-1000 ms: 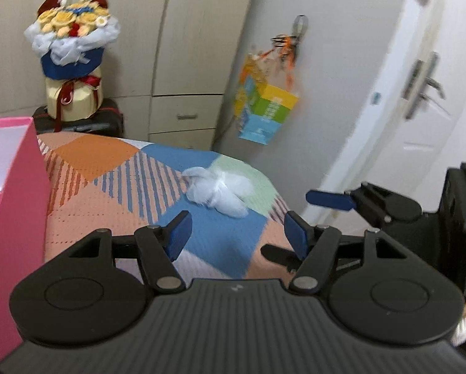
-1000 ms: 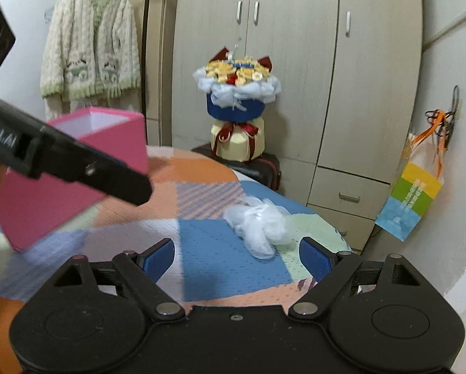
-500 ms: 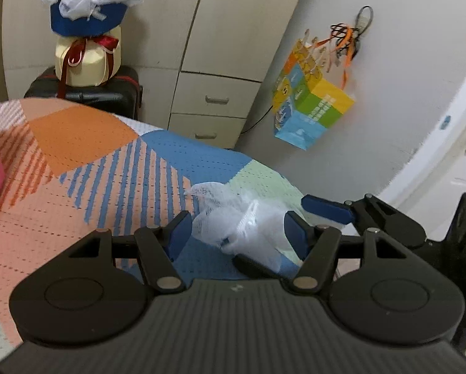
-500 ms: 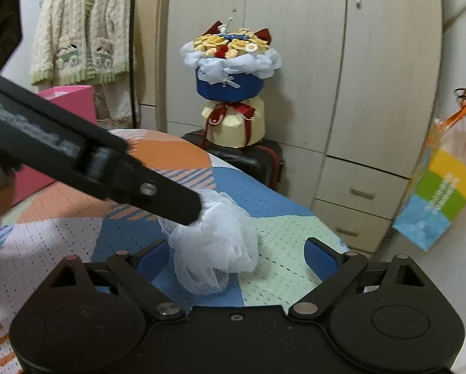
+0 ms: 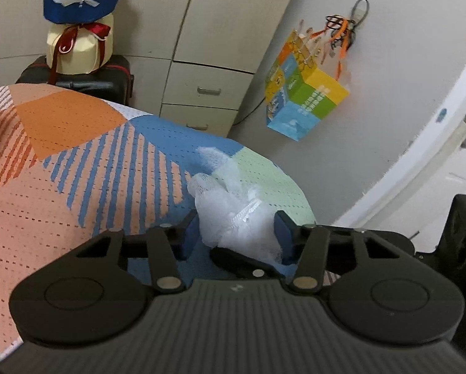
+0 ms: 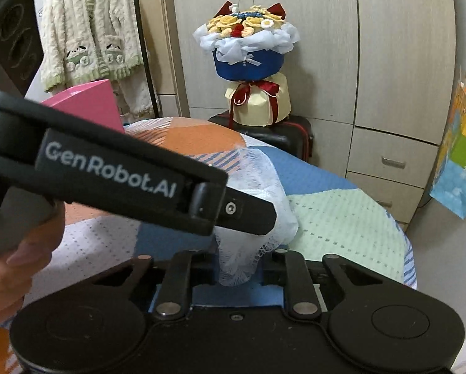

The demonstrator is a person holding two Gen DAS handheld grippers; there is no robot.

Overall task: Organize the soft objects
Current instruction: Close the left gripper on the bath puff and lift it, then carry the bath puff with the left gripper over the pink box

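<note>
A white mesh puff (image 5: pixel 233 212) lies on the patchwork bedspread (image 5: pixel 77 193) near its rounded right edge. My left gripper (image 5: pixel 236 240) has the puff between its blue pads, which touch both of its sides while the jaws are closing. In the right wrist view, my right gripper (image 6: pixel 239 269) pinches the lower end of the puff (image 6: pixel 261 187), its jaws closing tight. The left gripper's black finger (image 6: pixel 248 213) crosses in front of the puff there. A dark finger of the right gripper (image 5: pixel 242 260) shows under the puff in the left wrist view.
A pink box (image 6: pixel 89 106) stands on the bed at the left. Behind are a bouquet (image 6: pixel 248 50) on a black suitcase (image 6: pixel 282 131), wardrobe drawers (image 5: pixel 208 93) and a cardigan (image 6: pixel 86 37). A colourful paper bag (image 5: pixel 304 103) hangs on the wall. A hand (image 6: pixel 15 265) holds the left gripper.
Both grippers came down and forward onto the puff. Their jaws, wide before, have closed in on it, the right pair far more. The puff is now bunched up taller.
</note>
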